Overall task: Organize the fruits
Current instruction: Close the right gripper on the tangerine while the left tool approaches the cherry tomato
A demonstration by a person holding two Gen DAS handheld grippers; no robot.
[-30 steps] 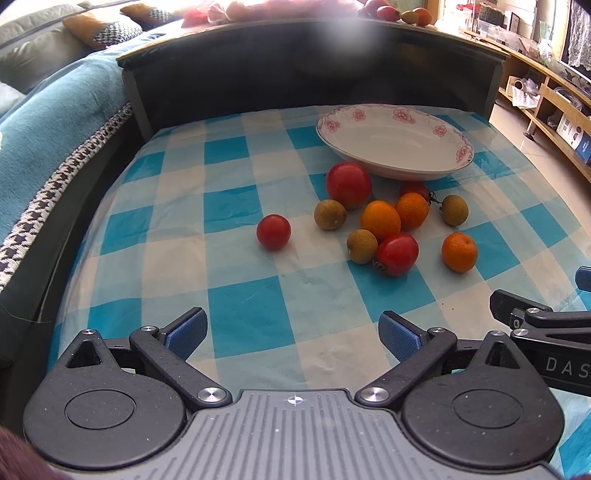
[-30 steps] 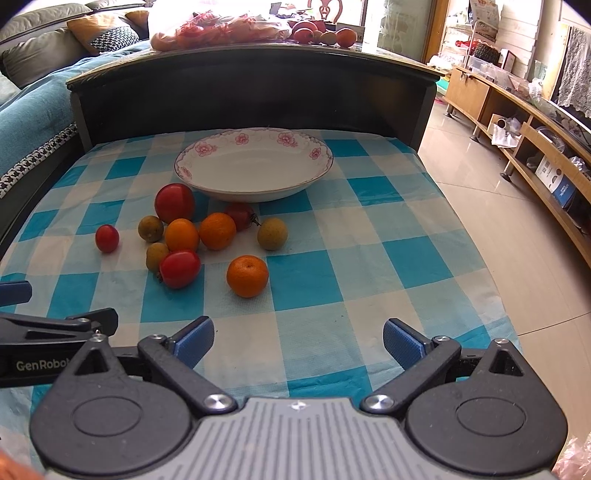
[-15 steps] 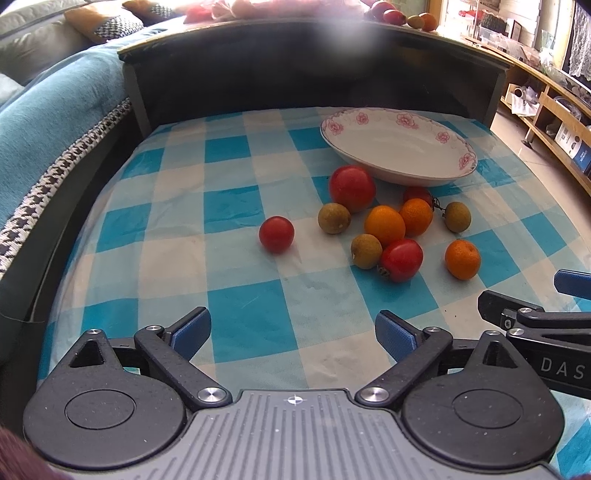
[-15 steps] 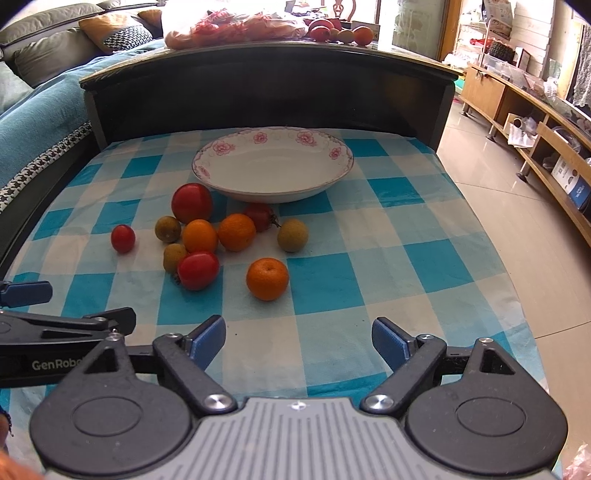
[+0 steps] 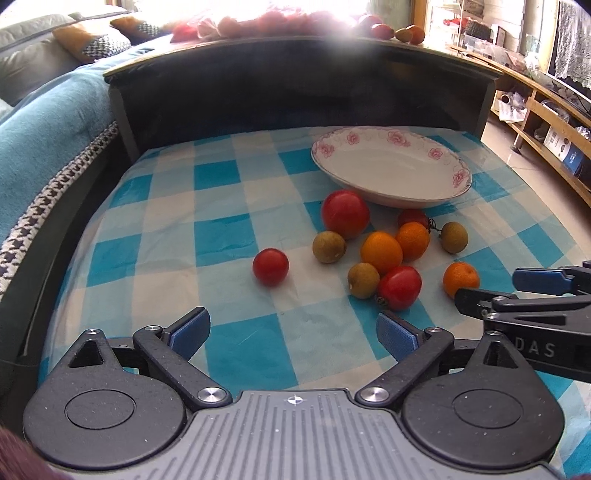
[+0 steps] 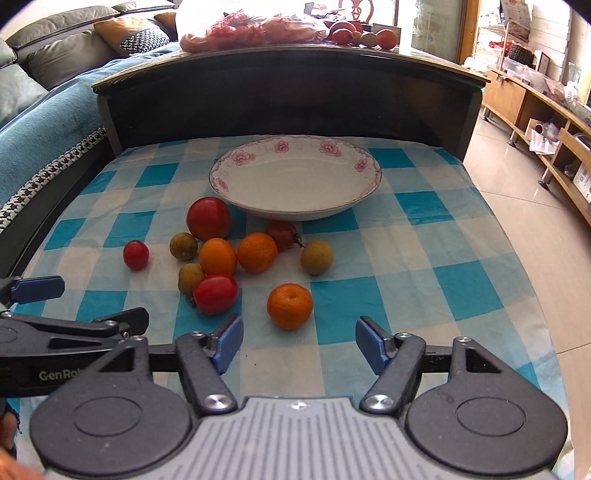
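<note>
A white floral bowl (image 6: 295,184) (image 5: 391,173) sits empty at the back of the blue checked cloth (image 6: 406,258). In front of it lie several fruits: red tomatoes (image 6: 208,218), oranges (image 6: 218,256) and brown longans (image 6: 316,256). One orange (image 6: 290,305) (image 5: 461,278) lies apart, just ahead of my right gripper (image 6: 299,341). Its jaws are closing with nothing between them. My left gripper (image 5: 293,330) hangs open above the cloth, short of a small tomato (image 5: 270,266). A red tomato (image 5: 400,287) sits just past its right finger.
A dark raised ledge (image 6: 288,74) walls the back, with bagged fruit (image 6: 251,29) on top. A blue-covered sofa (image 5: 44,140) runs along the left. Tiled floor (image 6: 517,192) and wooden shelving (image 6: 546,122) lie to the right, past the cloth's edge.
My right gripper's jaws have narrowed and it has edged toward the lone orange. The left gripper has crept slightly forward, its jaws unchanged.
</note>
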